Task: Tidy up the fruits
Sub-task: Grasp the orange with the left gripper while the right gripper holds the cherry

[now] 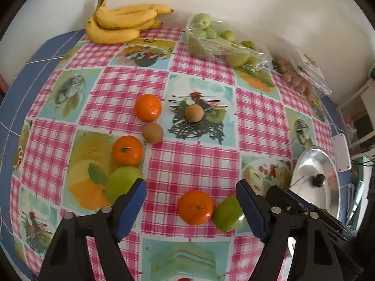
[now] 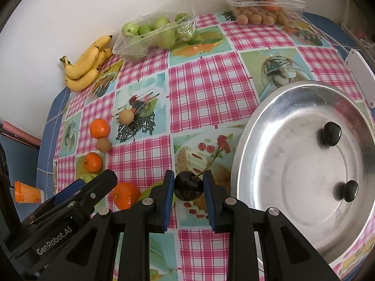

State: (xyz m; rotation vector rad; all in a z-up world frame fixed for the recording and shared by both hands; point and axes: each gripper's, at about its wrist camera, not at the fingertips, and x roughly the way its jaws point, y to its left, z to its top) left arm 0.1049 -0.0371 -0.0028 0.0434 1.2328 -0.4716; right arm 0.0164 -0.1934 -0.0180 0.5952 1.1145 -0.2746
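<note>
Presently: right gripper [image 2: 188, 188] pinching a dark cherry [image 2: 187, 186]; left gripper [image 1: 191, 201] spread.
Tangerine [image 1: 195, 207] between left pads untouched; green fruit [image 1: 228, 214] partly hidden behind one pad.

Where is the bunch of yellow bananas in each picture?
Left wrist view: the bananas lie at the top left, against the wall.
Right wrist view: the bananas lie at the left, above the middle, against the wall.
Shared landmark: the bag of green apples beside them.
</note>
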